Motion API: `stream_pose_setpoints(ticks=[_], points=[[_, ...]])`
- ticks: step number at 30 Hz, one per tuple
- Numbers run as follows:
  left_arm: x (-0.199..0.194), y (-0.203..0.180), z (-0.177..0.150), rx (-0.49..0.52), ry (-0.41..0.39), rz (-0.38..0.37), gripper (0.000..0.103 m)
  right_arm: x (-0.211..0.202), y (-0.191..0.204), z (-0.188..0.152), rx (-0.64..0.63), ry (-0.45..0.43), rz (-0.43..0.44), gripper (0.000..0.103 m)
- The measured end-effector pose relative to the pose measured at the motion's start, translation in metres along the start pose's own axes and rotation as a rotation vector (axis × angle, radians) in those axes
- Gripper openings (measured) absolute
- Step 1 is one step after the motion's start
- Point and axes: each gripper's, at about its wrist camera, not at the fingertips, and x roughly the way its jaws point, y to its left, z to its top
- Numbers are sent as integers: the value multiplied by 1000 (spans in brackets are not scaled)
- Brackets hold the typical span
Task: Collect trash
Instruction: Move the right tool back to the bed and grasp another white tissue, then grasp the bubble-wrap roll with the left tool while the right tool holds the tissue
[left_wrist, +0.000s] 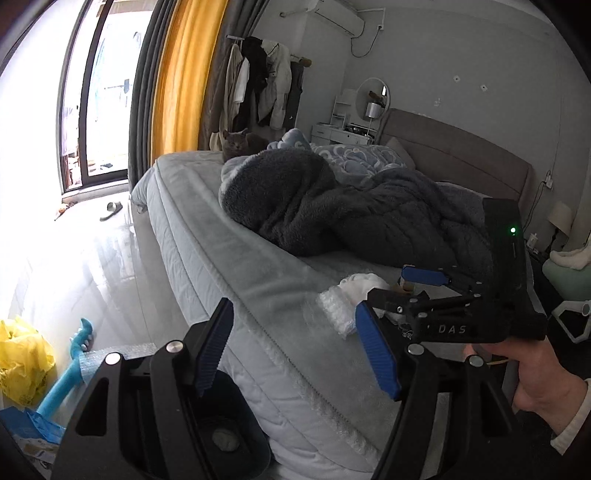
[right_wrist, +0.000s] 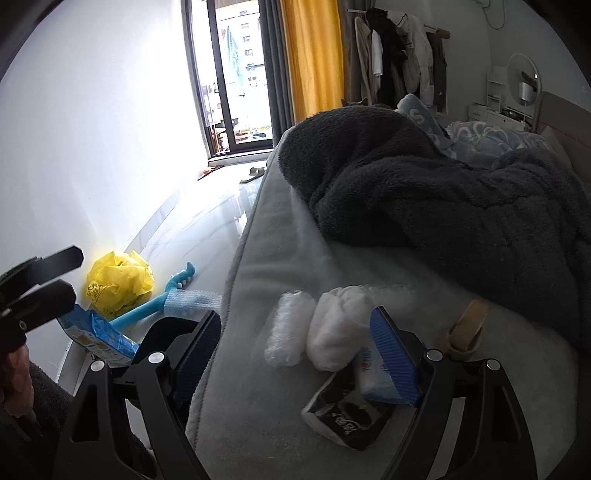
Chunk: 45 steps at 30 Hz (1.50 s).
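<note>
Trash lies on the near corner of the bed (right_wrist: 258, 280): a bubble-wrap roll (right_wrist: 290, 328), a white crumpled wad (right_wrist: 340, 328), a blue-and-white packet (right_wrist: 371, 373), a black-and-white wrapper (right_wrist: 347, 415) and a tan tape roll (right_wrist: 467, 330). My right gripper (right_wrist: 299, 354) is open just above this pile, empty. It also shows in the left wrist view (left_wrist: 391, 291), over the wad (left_wrist: 360, 284) and bubble wrap (left_wrist: 338, 314). My left gripper (left_wrist: 299, 350) is open and empty beside the bed edge, above a dark bin (left_wrist: 229, 417).
A dark fleece blanket (left_wrist: 332, 206) and a grey cat (left_wrist: 236, 144) are on the bed. On the floor by the wall lie a yellow bag (right_wrist: 120, 282), a blue plastic tool (right_wrist: 162, 302) and a blue packet (right_wrist: 99, 334). A slipper (left_wrist: 110, 210) lies near the window.
</note>
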Motion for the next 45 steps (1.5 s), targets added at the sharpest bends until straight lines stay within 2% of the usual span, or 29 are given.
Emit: stream_pose_setpoints(ticks=[5,9,11,19,24,29,34,45], points=[[30,13,-2,-74,57,-34,67,12,-17,-2,53,22,7,84],[50,12,-1,-51,80,-43,67,25,-29,-4,85,44,48,84],[57,13,-1,-61,96,-52,67,30,-36,-5,107,58,71,70],[88,8,-7,-115,169,-137,62,45,-43,-2,106,81,110,55],[104,-2,-8,-104,197,-169,61,48,-44,-2,92,97,130,47],[119,-12,-12,-115,239,-206,61,51,-47,-4,99,112,143,27],[127,-19,-17,-127,265,-222,61,43,-53,-1,125,87,153,26],[141,-24,-21,-184,288,-210,61,20,-56,8,158,2,194,26]])
